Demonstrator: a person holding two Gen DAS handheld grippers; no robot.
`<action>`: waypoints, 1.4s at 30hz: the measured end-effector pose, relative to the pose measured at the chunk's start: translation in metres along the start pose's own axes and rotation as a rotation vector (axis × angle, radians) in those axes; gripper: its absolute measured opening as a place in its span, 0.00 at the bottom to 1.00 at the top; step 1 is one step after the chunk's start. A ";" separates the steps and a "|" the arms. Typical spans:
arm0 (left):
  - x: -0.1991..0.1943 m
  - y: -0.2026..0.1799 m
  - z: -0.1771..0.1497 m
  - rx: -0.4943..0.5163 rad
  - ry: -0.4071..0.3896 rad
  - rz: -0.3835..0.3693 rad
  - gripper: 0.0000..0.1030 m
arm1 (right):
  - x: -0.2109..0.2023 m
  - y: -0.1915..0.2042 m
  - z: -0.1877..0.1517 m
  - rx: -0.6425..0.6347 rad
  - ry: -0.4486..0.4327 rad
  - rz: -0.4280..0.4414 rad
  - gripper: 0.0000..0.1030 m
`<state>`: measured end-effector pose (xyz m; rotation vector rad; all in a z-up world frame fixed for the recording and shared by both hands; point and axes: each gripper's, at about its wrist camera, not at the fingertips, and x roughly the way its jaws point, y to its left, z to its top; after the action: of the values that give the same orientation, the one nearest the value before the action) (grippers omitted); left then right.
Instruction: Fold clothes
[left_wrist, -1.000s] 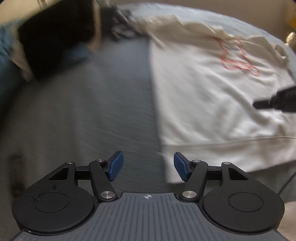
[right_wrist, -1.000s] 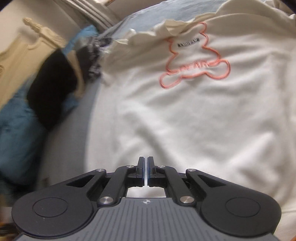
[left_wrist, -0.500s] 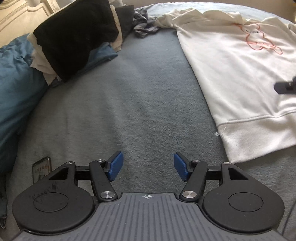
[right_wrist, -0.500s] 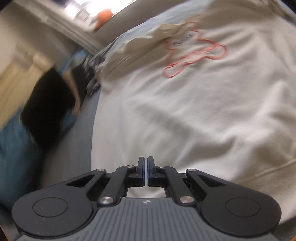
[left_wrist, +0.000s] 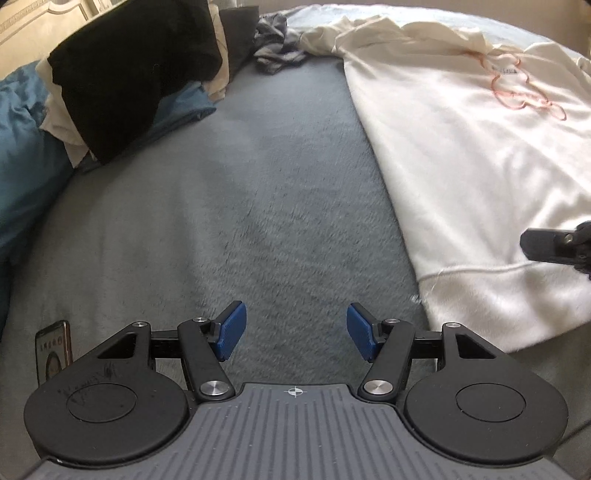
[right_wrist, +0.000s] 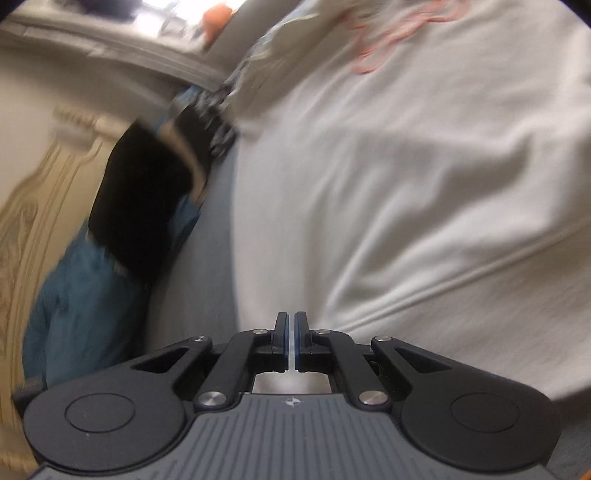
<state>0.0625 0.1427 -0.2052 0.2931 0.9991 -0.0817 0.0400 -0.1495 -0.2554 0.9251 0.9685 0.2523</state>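
At the far left of my left-wrist view a phone (left_wrist: 53, 350) lies face up on the grey blanket (left_wrist: 258, 206), close beside my rig. Behind it, a blue duvet (left_wrist: 26, 155) carries a heap of clothes topped by a black garment (left_wrist: 136, 66). My left gripper (left_wrist: 294, 330) hangs over bare blanket with its blue pads spread wide and nothing between them. To the right, the white sweatshirt (left_wrist: 461, 155) lies spread flat, red bear outline up, its ribbed hem (left_wrist: 491, 291) nearest me. At the right edge my right gripper (left_wrist: 550, 245) reaches in above that hem; in its own view its fingers (right_wrist: 282, 328) are pressed together with no cloth between them that I can see, and that picture is smeared.

The sweatshirt lies unfolded, so the folding is yet to show on it. My worries:

- The right fingers are closed; pushed into the hem like that, they would bunch it rather than pinch it.
- A deep bite could catch the plush blanket too.
- The left gripper sits well off the garment; lifting one corner alone would skew any fold.
- A careless sweep left could knock the phone.
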 end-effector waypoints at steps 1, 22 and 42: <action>-0.001 -0.002 0.001 0.002 -0.007 0.000 0.59 | 0.004 -0.005 0.000 0.018 0.011 -0.004 0.00; 0.003 -0.082 0.017 0.226 -0.074 -0.014 0.59 | -0.062 -0.065 -0.008 0.319 0.056 0.017 0.00; 0.004 -0.094 0.017 0.239 -0.031 0.034 0.59 | -0.176 -0.136 0.061 0.450 -0.198 -0.064 0.01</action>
<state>0.0599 0.0486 -0.2195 0.5256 0.9537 -0.1750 -0.0394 -0.3651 -0.2408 1.2995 0.8830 -0.1187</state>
